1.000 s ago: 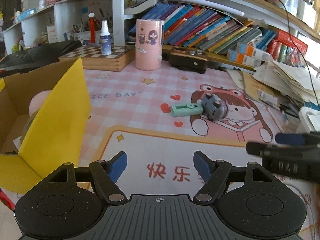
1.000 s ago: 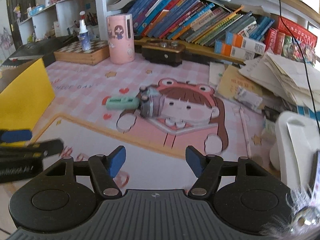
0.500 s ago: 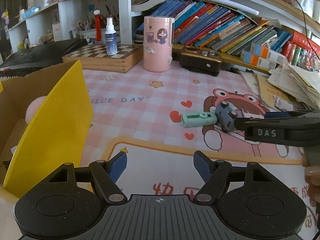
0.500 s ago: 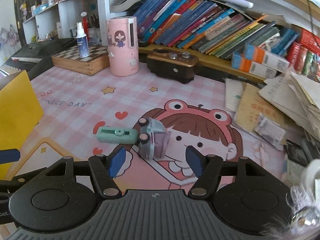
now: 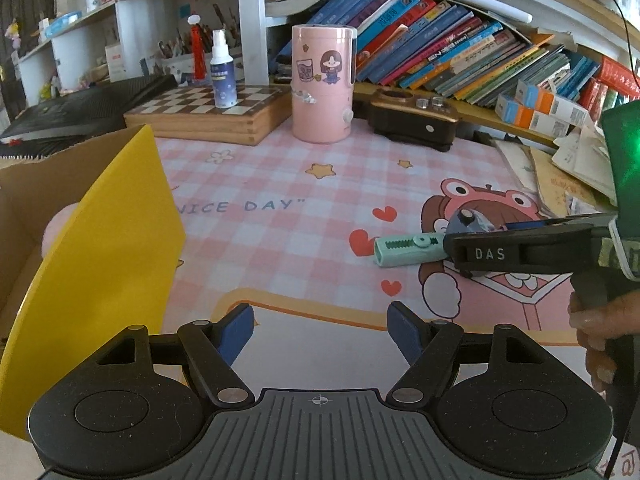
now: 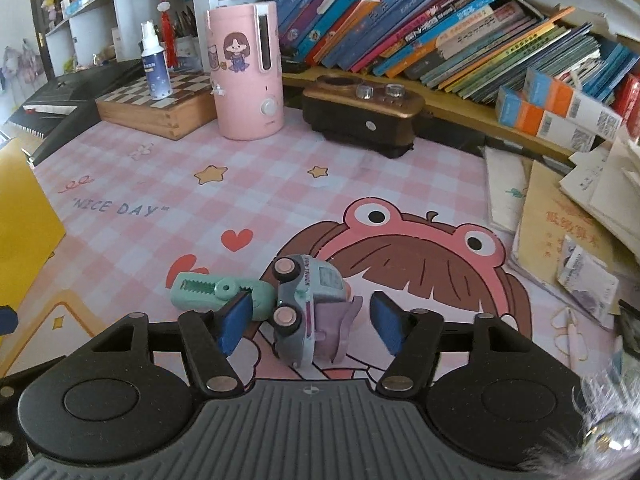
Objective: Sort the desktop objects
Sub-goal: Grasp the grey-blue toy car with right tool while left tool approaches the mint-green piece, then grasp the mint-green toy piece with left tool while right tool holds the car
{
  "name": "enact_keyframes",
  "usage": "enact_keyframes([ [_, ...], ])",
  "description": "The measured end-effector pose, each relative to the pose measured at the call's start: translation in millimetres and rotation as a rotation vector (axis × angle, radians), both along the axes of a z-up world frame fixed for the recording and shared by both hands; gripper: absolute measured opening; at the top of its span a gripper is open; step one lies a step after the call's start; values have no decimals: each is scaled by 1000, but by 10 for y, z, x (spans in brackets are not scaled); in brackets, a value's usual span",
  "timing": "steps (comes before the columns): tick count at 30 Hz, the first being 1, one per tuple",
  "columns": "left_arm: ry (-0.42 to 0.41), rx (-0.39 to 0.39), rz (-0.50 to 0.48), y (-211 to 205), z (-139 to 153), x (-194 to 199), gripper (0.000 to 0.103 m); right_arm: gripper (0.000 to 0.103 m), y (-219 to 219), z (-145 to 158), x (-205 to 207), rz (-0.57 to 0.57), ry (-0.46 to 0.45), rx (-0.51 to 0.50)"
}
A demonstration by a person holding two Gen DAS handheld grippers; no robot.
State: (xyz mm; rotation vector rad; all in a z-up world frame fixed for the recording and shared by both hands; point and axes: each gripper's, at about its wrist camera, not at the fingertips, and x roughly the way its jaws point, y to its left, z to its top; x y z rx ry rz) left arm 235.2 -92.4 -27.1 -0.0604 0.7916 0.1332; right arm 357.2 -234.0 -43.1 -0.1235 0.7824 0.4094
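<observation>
Now the right gripper [image 6: 308,320] straddles the toy car [image 6: 310,304] lying on its side on the counter [image 6: 360,184], jaws just closing but not yet touching it. Mint clip [image 6: 218,290] touches the car's left. Left gripper [image 5: 320,330] hovers near, released, holding nothing.

Light: bright daylight is cast from the far right.
Shadows: soft.
Edges: shelves [image 5: 160,8] are bent by fisheye.
Sharpness: desk mat [image 6: 360,184] is rendered crisp.
</observation>
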Motion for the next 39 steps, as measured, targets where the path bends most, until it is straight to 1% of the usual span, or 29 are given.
enact_keyframes([
  [1, 1, 2, -4, -9, -5, 14, 75, 47, -7, -8, 21, -2, 5, 2],
  [2, 2, 3, -7, -19, -11, 27, 75, 42, -23, -12, 40, -2, 11, 6],
  [5, 5, 1, -15, -54, -29, 85, 75, 42, -93, 5, 67, -4, 18, 33],
  [12, 5, 1, -48, -200, -113, 268, 75, 42, -394, 196, -52, -68, -22, 83],
  [17, 7, -3, -71, -332, -188, 397, 75, 42, -598, 292, -169, -110, -30, 93],
  [20, 2, 17, -76, -404, -238, 475, 75, 42, -688, 325, -231, -131, -24, 104],
  [25, -3, 18, -71, -474, -302, 623, 75, 42, -734, 358, -313, -145, -22, 110],
  [32, -14, 11, -56, -590, -321, 843, 74, 42, -775, 371, -405, -149, -18, 104],
  [38, -13, 19, -55, -658, -342, 945, 73, 42, -817, 365, -433, -164, -21, 89],
  [39, -9, 20, -50, -656, -354, 955, 70, 42, -818, 367, -439, -167, -22, 88],
])
